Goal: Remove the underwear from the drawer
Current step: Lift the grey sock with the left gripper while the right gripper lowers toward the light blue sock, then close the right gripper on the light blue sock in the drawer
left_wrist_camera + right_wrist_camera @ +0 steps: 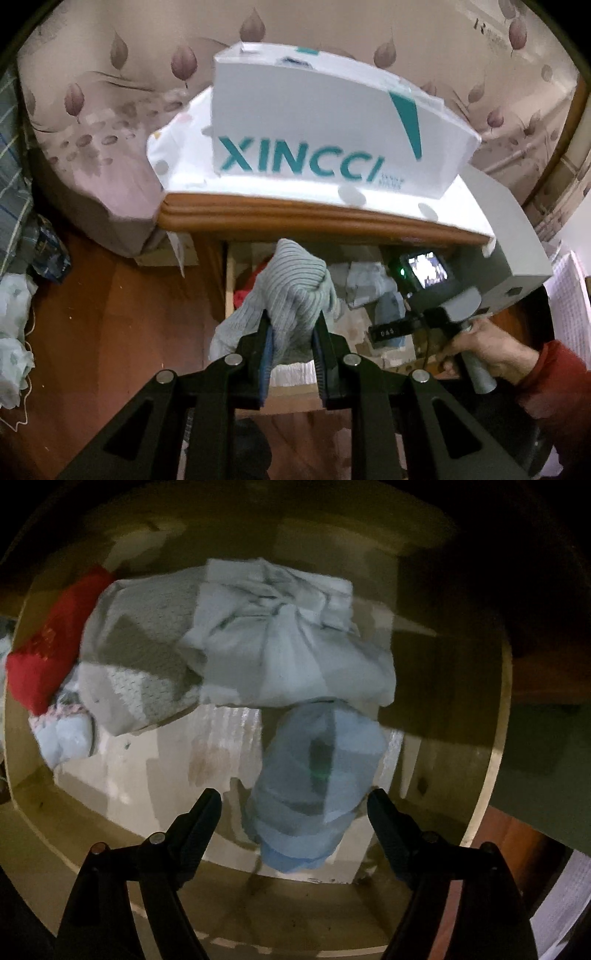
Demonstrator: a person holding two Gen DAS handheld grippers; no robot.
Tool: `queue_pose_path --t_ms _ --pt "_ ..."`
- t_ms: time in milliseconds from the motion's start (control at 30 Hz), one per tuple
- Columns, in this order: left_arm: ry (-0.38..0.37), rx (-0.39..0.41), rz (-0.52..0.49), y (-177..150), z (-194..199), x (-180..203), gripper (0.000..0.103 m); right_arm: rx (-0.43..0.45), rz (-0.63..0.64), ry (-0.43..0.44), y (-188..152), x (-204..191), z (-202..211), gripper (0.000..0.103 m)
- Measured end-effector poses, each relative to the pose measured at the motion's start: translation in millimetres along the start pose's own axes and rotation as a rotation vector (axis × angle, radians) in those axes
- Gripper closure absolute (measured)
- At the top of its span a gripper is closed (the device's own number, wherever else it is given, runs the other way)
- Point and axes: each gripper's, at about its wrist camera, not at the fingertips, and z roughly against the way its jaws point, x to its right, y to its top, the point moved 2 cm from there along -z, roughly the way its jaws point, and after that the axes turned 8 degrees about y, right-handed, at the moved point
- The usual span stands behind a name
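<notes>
The left gripper (291, 334) is clamped on a soft, light grey ribbed knit garment (291, 291) lifted above the open wooden drawer (495, 709), while the right gripper (295, 812), jaws apart, hangs over a limp pale-blue folded garment (317, 775) at twelve o'clock, best pinched mid-bundle.

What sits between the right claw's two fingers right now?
In the right wrist view, the right claw stands open over the drawer, and the upper part of a rolled light blue garment lies between its fingers, not pinched.

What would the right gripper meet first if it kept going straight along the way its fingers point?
Most likely the light blue folded garment in the drawer: it lies between the open right gripper fingers, just ahead. How much gap remains is unclear.
</notes>
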Motion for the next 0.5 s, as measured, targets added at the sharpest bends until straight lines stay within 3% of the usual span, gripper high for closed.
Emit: queue_pose_path --t_ms 300,500 --pt "0.046 0.016 0.027 6.9 5.3 -16.4 0.084 -0.041 -0.064 0.035 6.2 24.2 -8.2 0.025" --pt "0.065 0.017 0.020 11.0 7.7 -18.5 0.084 -0.069 -0.036 0.027 9.1 28.7 -14.9 0.033"
